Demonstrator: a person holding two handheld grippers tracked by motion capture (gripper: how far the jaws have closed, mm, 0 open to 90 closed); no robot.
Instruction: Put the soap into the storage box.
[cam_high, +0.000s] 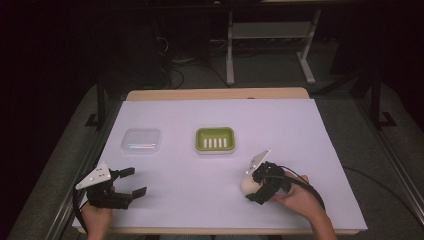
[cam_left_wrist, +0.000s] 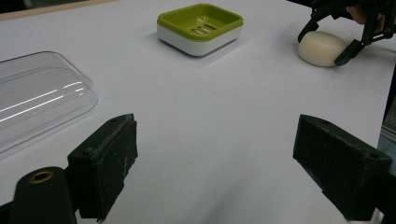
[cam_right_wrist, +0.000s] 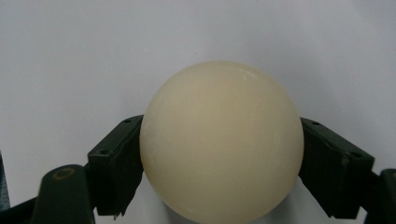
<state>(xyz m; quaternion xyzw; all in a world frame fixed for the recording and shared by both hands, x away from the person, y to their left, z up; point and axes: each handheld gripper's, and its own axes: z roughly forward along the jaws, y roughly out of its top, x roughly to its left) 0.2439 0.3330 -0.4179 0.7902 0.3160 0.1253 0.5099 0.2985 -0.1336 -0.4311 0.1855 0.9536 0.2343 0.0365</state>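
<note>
A cream soap bar lies on the white table cover at the front right. My right gripper is shut on it, one jaw pressing each side; in the right gripper view the soap sits between the two pads. The left gripper view shows the same soap clasped by the right gripper at the upper right. A green soap dish on a white base stands empty at the table's middle. My left gripper is open at the front left, nothing between its jaws.
A clear plastic lid lies left of the soap dish, and close ahead of the left gripper as the lid. The white cover spans the wooden table. Metal frame legs stand on the dark floor behind.
</note>
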